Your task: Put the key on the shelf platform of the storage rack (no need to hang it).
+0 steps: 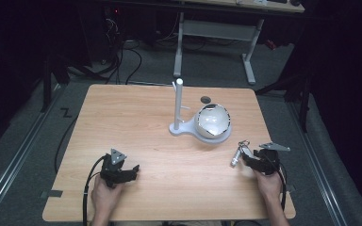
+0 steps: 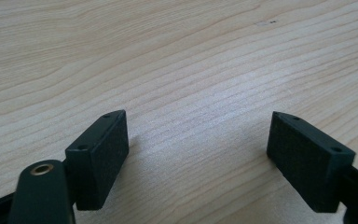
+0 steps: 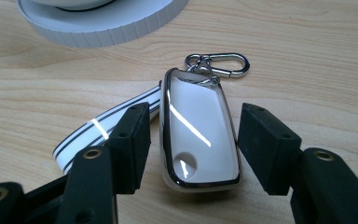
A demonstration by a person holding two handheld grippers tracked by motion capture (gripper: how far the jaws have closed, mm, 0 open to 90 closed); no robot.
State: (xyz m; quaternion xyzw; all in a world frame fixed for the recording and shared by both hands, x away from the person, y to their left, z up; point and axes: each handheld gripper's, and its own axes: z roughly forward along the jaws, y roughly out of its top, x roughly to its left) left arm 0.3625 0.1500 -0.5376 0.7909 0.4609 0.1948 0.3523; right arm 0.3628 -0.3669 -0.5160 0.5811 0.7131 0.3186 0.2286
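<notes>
The right gripper point(image 3: 193, 140) is sitting at the near right of the tabletop point(image 1: 136, 117) with its jaws spread around a key fob point(image 3: 199, 135), one jaw on each long side; small gaps are showing, so nothing is being clamped yet. The fob is lying flat just in front of the white stand point(image 1: 202, 127), its clip point(image 3: 219, 63) pointing away and a striped strap point(image 3: 98, 128) trailing off beside one jaw. Its glossy white face and chrome rim are looking slick and hard, and it is probably light, so a squeeze across the two long edges near the middle seems the safest hold; the rounded rim could slip out if pinched near a corner. The left gripper point(image 2: 196, 135) is resting wide open over bare wood at the near left, holding nothing.
</notes>
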